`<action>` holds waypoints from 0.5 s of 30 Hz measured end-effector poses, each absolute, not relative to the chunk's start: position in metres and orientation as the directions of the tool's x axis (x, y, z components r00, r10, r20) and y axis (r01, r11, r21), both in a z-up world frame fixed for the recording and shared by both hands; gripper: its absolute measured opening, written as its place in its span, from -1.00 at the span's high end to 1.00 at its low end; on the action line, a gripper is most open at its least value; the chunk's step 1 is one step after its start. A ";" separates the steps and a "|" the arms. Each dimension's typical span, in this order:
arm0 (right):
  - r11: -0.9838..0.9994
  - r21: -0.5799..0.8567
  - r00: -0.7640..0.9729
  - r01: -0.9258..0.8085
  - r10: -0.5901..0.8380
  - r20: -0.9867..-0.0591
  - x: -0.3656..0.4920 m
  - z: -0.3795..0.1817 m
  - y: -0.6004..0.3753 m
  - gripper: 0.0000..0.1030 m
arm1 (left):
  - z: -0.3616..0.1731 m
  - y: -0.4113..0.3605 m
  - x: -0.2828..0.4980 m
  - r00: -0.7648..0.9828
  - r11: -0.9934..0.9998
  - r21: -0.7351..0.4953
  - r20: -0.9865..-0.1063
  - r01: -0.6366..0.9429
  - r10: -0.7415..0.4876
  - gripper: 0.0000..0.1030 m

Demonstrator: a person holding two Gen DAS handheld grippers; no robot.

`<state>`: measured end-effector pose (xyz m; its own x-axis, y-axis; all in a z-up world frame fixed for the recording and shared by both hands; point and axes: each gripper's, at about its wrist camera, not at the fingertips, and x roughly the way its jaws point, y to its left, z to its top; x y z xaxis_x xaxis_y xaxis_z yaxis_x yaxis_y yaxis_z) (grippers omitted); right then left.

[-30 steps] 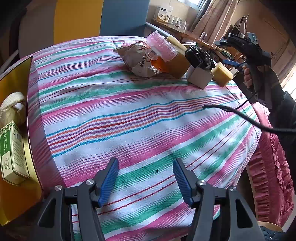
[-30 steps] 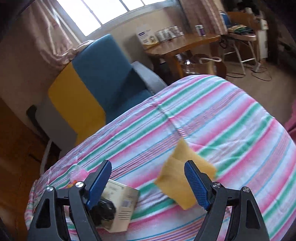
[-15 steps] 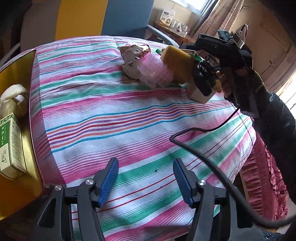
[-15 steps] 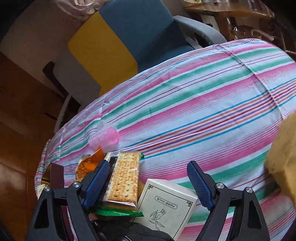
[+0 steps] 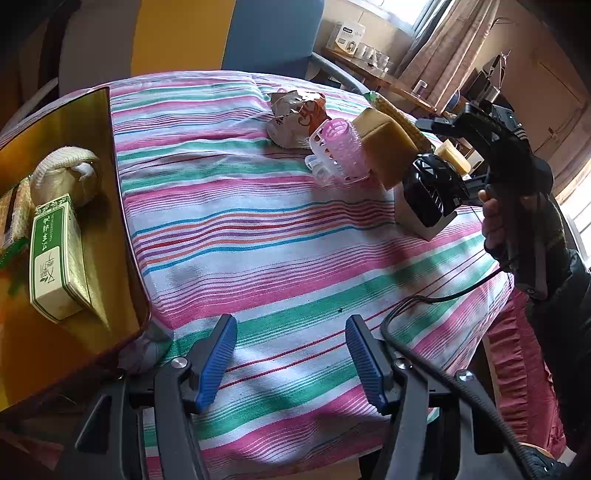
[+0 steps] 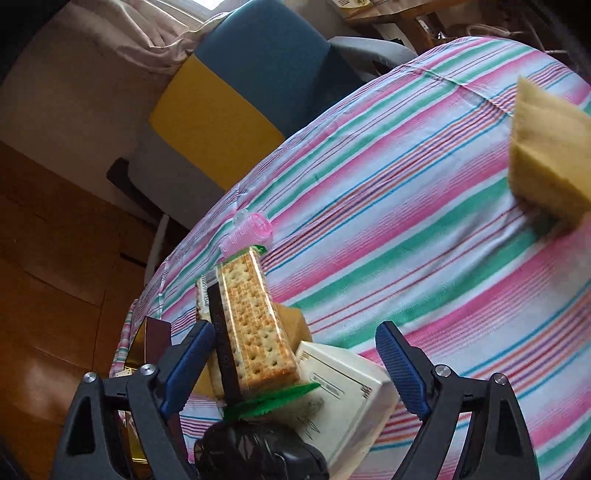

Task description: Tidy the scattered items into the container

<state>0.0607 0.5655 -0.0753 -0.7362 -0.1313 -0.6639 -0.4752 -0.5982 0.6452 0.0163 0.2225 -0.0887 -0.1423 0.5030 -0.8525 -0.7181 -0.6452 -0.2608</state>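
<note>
We see a room with a blue-and-yellow armchair [image 5: 229,33] behind the desk [image 5: 258,236], which wears a striped cloth. The gold container [image 5: 110,206] sits at its left edge, holding a green box [image 5: 51,258]. A cracker pack [image 6: 255,325], white box [image 6: 343,398] and pink curler [image 5: 338,153] lie scattered. Left gripper [image 5: 291,354] and right gripper [image 6: 295,365] jaws both gape, empty.

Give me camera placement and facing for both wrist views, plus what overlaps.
Left wrist: on the left gripper, low at the table edge, looking across the striped tablecloth; gold container at left; the right gripper and its hand show opposite.
Right wrist: on the right gripper, angled down over the cracker pack and white box; no hand visible.
Shared: tablecloth, pink hair roller, white box, blue-and-yellow chair.
</note>
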 end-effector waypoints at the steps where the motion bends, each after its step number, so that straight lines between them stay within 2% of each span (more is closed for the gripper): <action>1: -0.598 0.639 -0.733 -0.484 -0.123 -0.669 0.068 -0.076 0.565 -0.76 | -0.089 0.223 0.017 -0.148 -0.648 -0.250 -0.856 -0.720 0.495 -0.21; 6: -0.589 0.622 -0.724 -0.515 -0.089 -0.684 0.107 -0.077 0.566 -0.77 | -0.081 0.217 0.015 -0.171 -0.642 -0.205 -0.864 -0.739 0.473 -0.21; 10: -0.573 0.632 -0.736 -0.522 -0.073 -0.673 0.142 -0.079 0.565 -0.77 | -0.062 0.225 0.020 -0.176 -0.585 -0.186 -0.844 -0.789 0.506 -0.21; 15: -0.602 0.579 -0.709 -0.550 -0.030 -0.705 0.175 -0.086 0.550 -0.77 | -0.036 0.241 0.027 -0.171 -0.493 -0.154 -0.817 -0.856 0.551 -0.22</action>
<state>0.1746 0.5501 -0.0859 -0.7086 -0.0304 -0.7049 -0.5502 -0.6017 0.5790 0.0270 0.2413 -0.0363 -0.1707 0.5509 -0.8169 -0.8563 -0.4932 -0.1537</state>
